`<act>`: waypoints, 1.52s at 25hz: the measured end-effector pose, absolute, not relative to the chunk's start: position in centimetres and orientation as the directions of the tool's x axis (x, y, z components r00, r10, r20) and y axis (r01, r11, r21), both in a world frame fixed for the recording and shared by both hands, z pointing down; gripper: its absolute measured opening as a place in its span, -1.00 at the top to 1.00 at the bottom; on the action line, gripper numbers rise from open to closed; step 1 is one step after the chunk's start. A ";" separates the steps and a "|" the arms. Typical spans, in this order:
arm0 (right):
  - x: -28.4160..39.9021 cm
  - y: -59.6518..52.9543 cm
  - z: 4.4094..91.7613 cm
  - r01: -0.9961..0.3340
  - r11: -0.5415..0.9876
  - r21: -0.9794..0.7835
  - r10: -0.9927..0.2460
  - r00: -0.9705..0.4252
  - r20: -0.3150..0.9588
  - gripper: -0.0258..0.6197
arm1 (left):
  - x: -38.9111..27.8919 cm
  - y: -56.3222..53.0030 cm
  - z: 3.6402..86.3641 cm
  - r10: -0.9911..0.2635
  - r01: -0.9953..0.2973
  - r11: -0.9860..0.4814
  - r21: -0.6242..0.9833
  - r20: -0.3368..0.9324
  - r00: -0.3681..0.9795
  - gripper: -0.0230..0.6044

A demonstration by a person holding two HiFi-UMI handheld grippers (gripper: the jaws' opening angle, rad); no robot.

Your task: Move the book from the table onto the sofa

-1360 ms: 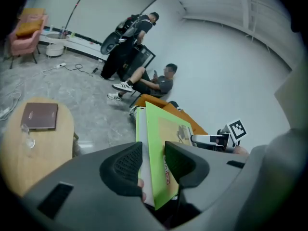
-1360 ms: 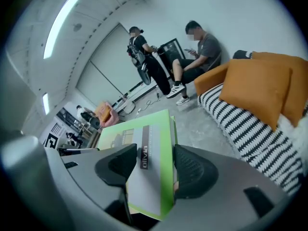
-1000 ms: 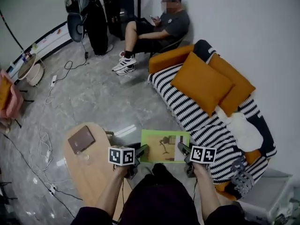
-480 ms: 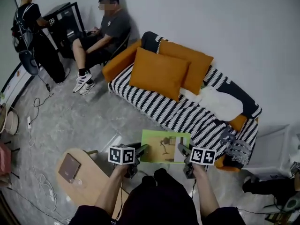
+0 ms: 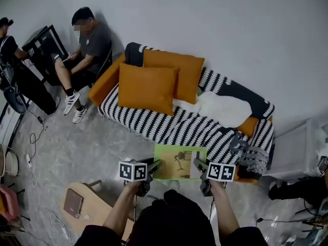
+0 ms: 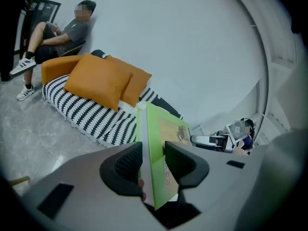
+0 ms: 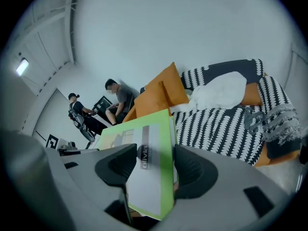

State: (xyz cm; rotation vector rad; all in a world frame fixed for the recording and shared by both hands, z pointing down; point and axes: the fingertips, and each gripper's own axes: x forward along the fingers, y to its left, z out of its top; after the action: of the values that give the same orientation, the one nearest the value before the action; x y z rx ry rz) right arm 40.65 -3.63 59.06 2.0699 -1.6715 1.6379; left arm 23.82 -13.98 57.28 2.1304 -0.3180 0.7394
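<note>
A green book (image 5: 180,161) hangs flat in the air just in front of the black-and-white striped sofa (image 5: 177,128). My left gripper (image 5: 154,166) is shut on the book's left edge, with the green cover (image 6: 161,150) clamped between its dark pads. Shut on the book's right edge is my right gripper (image 5: 200,166), and the cover with grey lettering (image 7: 149,165) sits between its pads. Two orange cushions (image 5: 148,87) and a white cloth (image 5: 223,108) lie on the sofa seat.
A low wooden table (image 5: 84,209) with a brown notebook (image 5: 73,202) stands at the lower left. One person (image 5: 84,45) sits on a chair left of the sofa; another (image 5: 15,70) stands by a black stand. A white cabinet (image 5: 297,150) is at the right.
The view has swung right: the sofa has come round from the right side to straight ahead, and the table has slid to the lower left. Both grippers still carry the book.
</note>
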 end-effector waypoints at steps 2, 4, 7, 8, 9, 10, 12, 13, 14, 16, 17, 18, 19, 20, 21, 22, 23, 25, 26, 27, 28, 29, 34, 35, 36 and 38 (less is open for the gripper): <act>42.5 -3.5 59.2 -0.711 -0.434 -0.554 -0.705 -0.116 0.700 0.09 | 25.8 -14.0 57.4 0.041 -0.458 -0.625 0.632 0.612 0.790 0.43; 44.0 -3.3 59.4 -0.703 -0.440 -0.559 -0.708 -0.112 0.697 0.09 | 27.4 -14.0 57.4 0.048 -0.453 -0.633 0.628 0.616 0.786 0.43; 45.9 -3.7 59.7 -0.694 -0.448 -0.564 -0.713 -0.104 0.694 0.09 | 29.5 -14.7 57.6 0.059 -0.444 -0.644 0.623 0.619 0.783 0.43; 46.4 -3.9 59.8 -0.691 -0.452 -0.565 -0.713 -0.102 0.694 0.09 | 30.0 -14.9 57.7 0.065 -0.442 -0.646 0.622 0.622 0.780 0.43; 46.8 -4.0 60.0 -0.688 -0.456 -0.565 -0.712 -0.100 0.695 0.09 | 30.5 -15.1 57.9 0.073 -0.440 -0.648 0.622 0.626 0.777 0.43; 47.3 -4.2 60.1 -0.684 -0.460 -0.566 -0.712 -0.098 0.696 0.09 | 31.1 -15.4 58.1 0.080 -0.438 -0.650 0.622 0.629 0.774 0.43; 48.4 -4.7 60.5 -0.678 -0.467 -0.567 -0.711 -0.093 0.697 0.09 | 32.3 -16.0 58.4 0.091 -0.433 -0.653 0.621 0.632 0.769 0.43; 48.9 -5.0 60.7 -0.674 -0.472 -0.568 -0.711 -0.090 0.697 0.09 | 32.8 -16.4 58.6 0.095 -0.431 -0.655 0.621 0.634 0.768 0.43; 49.4 -5.3 60.8 -0.670 -0.476 -0.570 -0.711 -0.088 0.698 0.09 | 33.4 -16.9 58.7 0.099 -0.429 -0.657 0.620 0.635 0.766 0.43; 50.4 -6.0 61.2 -0.657 -0.488 -0.574 -0.711 -0.082 0.699 0.09 | 34.6 -17.8 59.0 0.111 -0.421 -0.663 0.620 0.637 0.763 0.43; 50.8 -6.4 61.4 -0.651 -0.495 -0.576 -0.710 -0.078 0.699 0.09 | 35.1 -18.4 59.1 0.118 -0.416 -0.666 0.620 0.638 0.761 0.43; 51.2 -6.9 61.6 -0.644 -0.502 -0.577 -0.710 -0.074 0.701 0.09 | 35.6 -19.0 59.2 0.125 -0.411 -0.668 0.620 0.639 0.759 0.43; 51.6 -7.4 61.7 -0.638 -0.510 -0.577 -0.708 -0.069 0.703 0.09 | 36.1 -19.7 59.3 0.133 -0.407 -0.669 0.622 0.639 0.758 0.43; 52.0 -7.9 61.8 -0.633 -0.518 -0.576 -0.707 -0.064 0.705 0.09 | 36.7 -20.3 59.5 0.142 -0.402 -0.670 0.624 0.640 0.755 0.43; 52.4 -8.5 61.9 -0.627 -0.525 -0.576 -0.705 -0.058 0.706 0.09 | 37.2 -21.0 59.6 0.151 -0.398 -0.671 0.625 0.641 0.753 0.43; 52.9 -9.0 62.1 -0.621 -0.532 -0.576 -0.704 -0.053 0.708 0.09 | 37.8 -21.7 59.8 0.159 -0.392 -0.673 0.627 0.641 0.751 0.43; 53.4 -9.6 62.2 -0.613 -0.540 -0.576 -0.702 -0.049 0.710 0.09 | 38.4 -22.5 59.9 0.168 -0.387 -0.675 0.629 0.641 0.749 0.43; 54.3 -10.7 62.6 -0.600 -0.556 -0.576 -0.699 -0.038 0.714 0.09 | 39.6 -23.9 60.3 0.186 -0.373 -0.679 0.632 0.640 0.746 0.43; 54.8 -11.3 62.7 -0.594 -0.564 -0.575 -0.697 -0.032 0.716 0.09 | 40.2 -24.7 60.5 0.196 -0.365 -0.682 0.634 0.640 0.743 0.43; 55.2 -11.9 62.9 -0.588 -0.572 -0.573 -0.695 -0.024 0.719 0.09 | 40.8 -25.4 60.7 0.207 -0.358 -0.684 0.636 0.640 0.740 0.43; 55.7 -12.5 63.0 -0.582 -0.580 -0.570 -0.693 -0.016 0.721 0.09 | 41.4 -26.2 60.8 0.219 -0.350 -0.686 0.638 0.639 0.737 0.43; 56.2 -13.2 63.0 -0.576 -0.589 -0.567 -0.690 -0.008 0.724 0.09 | 42.0 -27.0 61.0 0.231 -0.341 -0.687 0.642 0.638 0.735 0.43; 57.8 -15.4 63.9 -0.535 -0.638 -0.554 -0.669 0.028 0.743 0.09 | 44.6 -29.9 62.3 0.292 -0.307 -0.683 0.663 0.633 0.717 0.43; 58.1 -15.6 64.1 -0.526 -0.647 -0.552 -0.665 0.035 0.746 0.09 | 45.0 -30.4 62.6 0.303 -0.301 -0.683 0.665 0.633 0.712 0.43; 58.4 -15.9 64.3 -0.518 -0.656 -0.550 -0.661 0.042 0.749 0.09 | 45.5 -30.8 62.9 0.313 -0.296 -0.682 0.668 0.633 0.708 0.43; 59.1 -16.4 64.8 -0.503 -0.671 -0.544 -0.653 0.053 0.756 0.09 | 46.4 -31.6 63.6 0.330 -0.289 -0.680 0.674 0.633 0.700 0.43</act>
State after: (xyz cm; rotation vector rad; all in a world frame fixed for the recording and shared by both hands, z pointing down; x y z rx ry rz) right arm 59.11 -16.42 64.80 2.3714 -1.3126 1.8387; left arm 46.41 -31.64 63.64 2.1017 0.0315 0.9795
